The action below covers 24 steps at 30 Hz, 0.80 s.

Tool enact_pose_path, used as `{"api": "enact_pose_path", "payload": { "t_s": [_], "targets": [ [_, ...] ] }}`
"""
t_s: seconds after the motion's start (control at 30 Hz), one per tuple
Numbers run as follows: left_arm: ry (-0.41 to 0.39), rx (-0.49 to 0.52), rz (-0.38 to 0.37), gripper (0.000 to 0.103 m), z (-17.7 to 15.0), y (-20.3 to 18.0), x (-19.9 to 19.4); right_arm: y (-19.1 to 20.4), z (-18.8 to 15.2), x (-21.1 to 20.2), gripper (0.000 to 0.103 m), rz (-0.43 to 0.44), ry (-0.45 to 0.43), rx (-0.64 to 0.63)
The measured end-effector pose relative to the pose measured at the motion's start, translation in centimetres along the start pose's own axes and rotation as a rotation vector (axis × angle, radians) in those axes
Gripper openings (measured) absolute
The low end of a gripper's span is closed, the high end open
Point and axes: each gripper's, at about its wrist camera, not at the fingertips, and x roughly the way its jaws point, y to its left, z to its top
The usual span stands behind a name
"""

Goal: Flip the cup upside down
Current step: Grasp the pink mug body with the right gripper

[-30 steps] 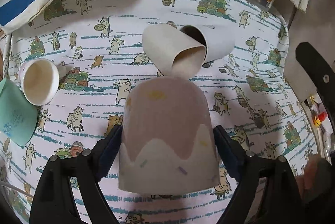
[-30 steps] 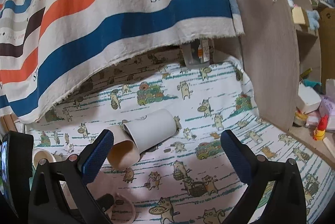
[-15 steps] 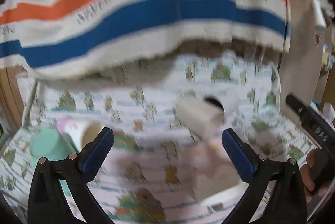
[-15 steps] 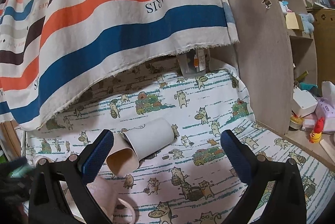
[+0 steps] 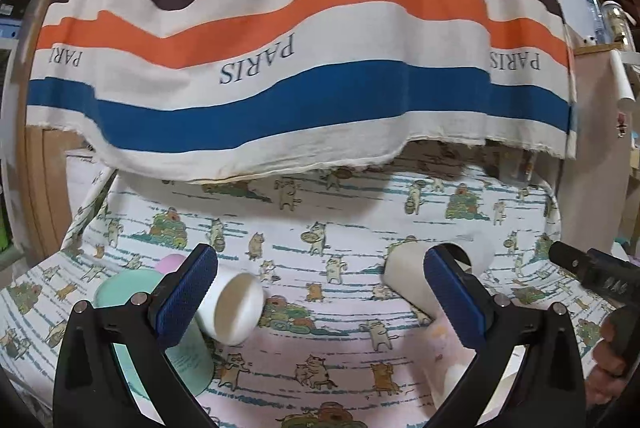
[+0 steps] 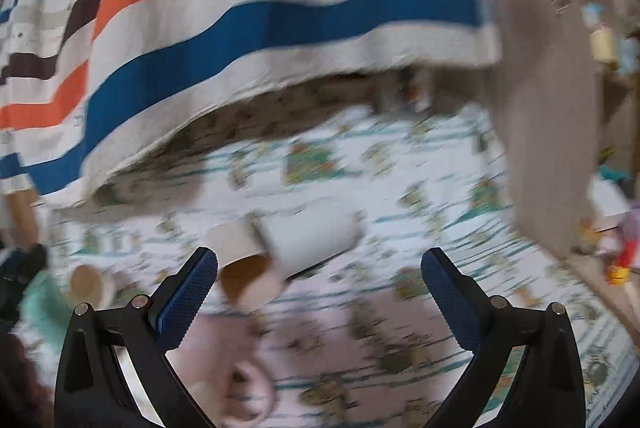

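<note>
Both grippers stand with jaws spread wide and nothing between the pads: the left gripper (image 5: 320, 294) and the right gripper (image 6: 318, 294) each hover above the cat-print cloth (image 5: 352, 228).

Much is hard to read. The right wrist view is smeared throughout, so print, rims and edges there are soft. The pink cup (image 6: 236, 368), the task's own thing, lies low in that view, below the beige cup (image 6: 244, 264) and behind the left finger, cut off by the frame's lower edge; a looped handle shows, but whether it stands mouth down cannot be told. In the left wrist view only a pale pinkish blur (image 5: 448, 352) beside the right finger marks it, mostly hidden behind that finger.

Taking the beige cup (image 5: 404, 276) as landmark: it lies on its side, and a white cup (image 5: 476, 248) lies on its side touching it on the right, mouth toward the left wrist camera. Well to its left lies a second white cup (image 5: 236, 312) on its side, its mouth visibly holding nothing. Beside that one sits a mint-green cup (image 5: 132, 292), partly covered by the left finger, with a small pink object (image 5: 172, 262) peeking behind it, too hidden to name.

Cups counted: five. Above the beige cup hangs one striped cloth (image 5: 304, 39) printed PARIS, its hem shadowing the table's far edge.
</note>
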Motion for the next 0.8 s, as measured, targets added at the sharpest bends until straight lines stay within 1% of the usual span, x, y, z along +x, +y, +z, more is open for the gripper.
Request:
{"api": "enact_pose_path", "payload": {
  "t_s": [0.07, 0.1, 0.17, 0.2, 0.33, 0.4, 0.47, 0.5, 0.57, 0.67, 0.8],
  "targets": [
    [0.018, -0.011, 0.024, 0.103, -0.5, 0.3, 0.2, -0.1, 1.0, 0.4, 0.102, 0.072, 0.077, 0.05],
    [0.045, -0.007, 0.046, 0.103, -0.6, 0.3, 0.7, -0.2, 1.5, 0.6, 0.102, 0.097, 0.124, 0.078],
    [0.081, 0.0, 0.068, 0.103, -0.8, 0.4, 1.4, -0.2, 2.2, 0.9, 0.102, 0.132, 0.18, 0.118],
    [0.091, -0.015, 0.069, 0.103, -0.8, 0.8, 1.6, -0.2, 2.4, 0.9, 0.102, 0.143, 0.196, 0.136],
    [0.083, -0.094, 0.074, 0.103, -0.8, 2.3, 1.4, 0.8, 3.0, 1.6, 0.102, 0.121, 0.273, 0.153],
    [0.086, -0.124, 0.08, 0.103, -0.9, 2.9, 1.4, 1.5, 3.0, 2.1, 0.102, 0.102, 0.306, 0.143],
    [0.088, -0.148, 0.076, 0.103, -0.8, 3.3, 1.5, 2.8, 2.6, 2.9, 0.102, 0.097, 0.36, 0.12],
    [0.08, -0.154, 0.083, 0.103, -0.7, 3.4, 1.4, 3.4, 2.4, 3.3, 0.102, 0.086, 0.389, 0.1],
    [0.069, -0.157, 0.101, 0.103, -0.7, 3.5, 1.3, 5.4, 1.9, 4.5, 0.095, 0.102, 0.459, 0.051],
    [0.078, -0.168, 0.119, 0.103, -0.8, 3.9, 1.4, 7.5, 1.2, 5.9, 0.094, 0.115, 0.54, 0.029],
    [0.069, -0.154, 0.188, 0.103, -0.7, 4.0, 1.4, 9.2, 0.5, 7.4, 0.093, 0.111, 0.588, 0.015]
  ]
}}
